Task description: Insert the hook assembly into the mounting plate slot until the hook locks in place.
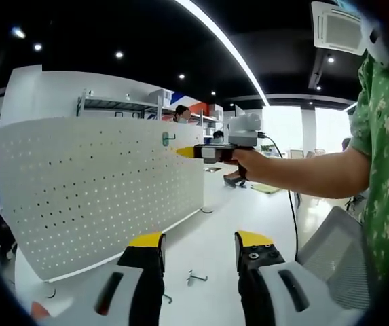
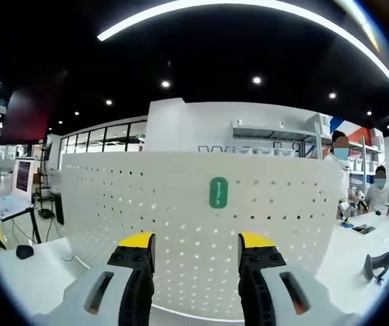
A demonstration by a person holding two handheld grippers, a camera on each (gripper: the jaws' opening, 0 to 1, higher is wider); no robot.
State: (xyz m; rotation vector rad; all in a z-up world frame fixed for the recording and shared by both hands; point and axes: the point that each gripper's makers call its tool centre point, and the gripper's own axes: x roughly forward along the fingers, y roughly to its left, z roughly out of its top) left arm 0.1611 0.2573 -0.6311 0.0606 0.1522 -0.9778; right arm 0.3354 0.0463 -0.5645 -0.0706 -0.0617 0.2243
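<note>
A white pegboard mounting plate stands upright on the white table. A green hook piece sits on the board's face, near its upper right in the left gripper view. A hand holds my right gripper level, with its yellow tips just right of the green hook and a small gap between them. In the right gripper view that gripper is open and empty, facing the hook from below. My left gripper stands open and empty, low over the table.
Loose metal hooks lie on the table in front of the left jaws. A grey mesh chair stands at the right. A grey handle-like object rests right of the board, a monitor and a mouse left. People sit behind.
</note>
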